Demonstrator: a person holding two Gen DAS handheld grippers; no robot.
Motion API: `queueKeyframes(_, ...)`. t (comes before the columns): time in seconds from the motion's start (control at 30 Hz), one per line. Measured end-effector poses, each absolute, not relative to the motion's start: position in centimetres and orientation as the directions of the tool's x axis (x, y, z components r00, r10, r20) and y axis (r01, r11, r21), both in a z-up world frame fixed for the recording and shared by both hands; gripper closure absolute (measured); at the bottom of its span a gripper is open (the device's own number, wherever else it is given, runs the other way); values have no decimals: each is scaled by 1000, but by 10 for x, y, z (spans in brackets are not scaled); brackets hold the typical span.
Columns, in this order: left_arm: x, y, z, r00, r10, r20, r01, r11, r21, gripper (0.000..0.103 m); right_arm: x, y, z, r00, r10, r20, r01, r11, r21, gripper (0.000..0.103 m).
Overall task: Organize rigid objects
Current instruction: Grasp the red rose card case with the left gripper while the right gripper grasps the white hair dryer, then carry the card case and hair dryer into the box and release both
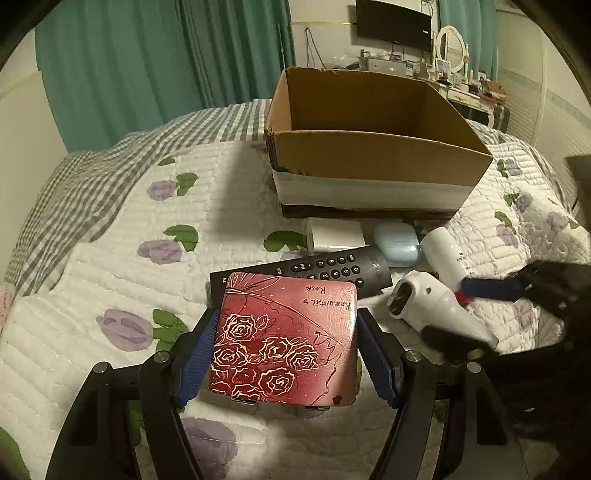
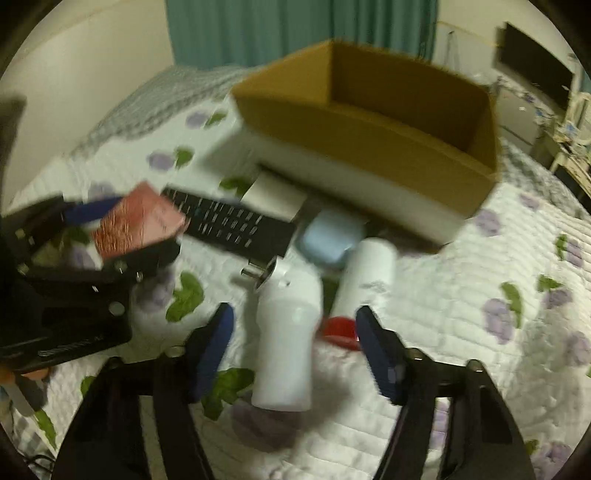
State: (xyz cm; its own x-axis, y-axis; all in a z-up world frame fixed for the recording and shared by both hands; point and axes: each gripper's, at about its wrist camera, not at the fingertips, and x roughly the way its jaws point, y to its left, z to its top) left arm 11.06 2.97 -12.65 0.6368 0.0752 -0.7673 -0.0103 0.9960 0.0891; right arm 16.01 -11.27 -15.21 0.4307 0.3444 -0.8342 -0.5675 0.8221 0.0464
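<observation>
My left gripper (image 1: 286,332) is shut on a red rose-patterned tin (image 1: 284,339), held above the quilt; it also shows in the right wrist view (image 2: 136,225). My right gripper (image 2: 295,325) is open, its jaws on either side of a white angled device (image 2: 288,332), also seen in the left wrist view (image 1: 428,306). Beside that lies a white bottle with a red cap (image 2: 369,277). A black remote (image 1: 314,273), a light blue case (image 1: 397,243) and a white block (image 1: 334,234) lie in front of the open cardboard box (image 1: 369,155).
All of this lies on a bed with a white quilt with purple flowers (image 1: 110,258). Green curtains (image 1: 147,62) hang behind the bed. A wall TV (image 1: 393,24) and a cluttered dresser (image 1: 461,85) stand at the far right.
</observation>
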Motion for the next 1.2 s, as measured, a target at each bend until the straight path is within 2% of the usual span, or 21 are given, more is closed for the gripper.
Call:
queueKeyframes(0.17, 109, 33, -129, 635, 68, -770, -11, 997, 79, 30, 165, -95, -175, 395, 308, -865, -584, 811, 22, 50)
queueKeyframes(0.2, 109, 33, -129, 636, 67, -769, -11, 997, 78, 30, 166, -94, -178, 390, 307, -868, -581, 813, 27, 60)
queueKeyframes(0.4, 104, 28, -124, 646, 69, -760, -5, 996, 86, 30, 162, -105, -170, 425, 304, -853, -543, 839, 29, 60)
queueKeyframes(0.83, 92, 6, -72, 706, 66, -705, 3, 995, 96, 30, 149, -149, -88, 574, 343, -744, -475, 879, 40, 60)
queueKeyframes(1.2, 155, -24, -2, 801, -14, -599, 83, 993, 88, 29, 180, -168, -4, 708, 352, -612, -451, 893, -7, 60)
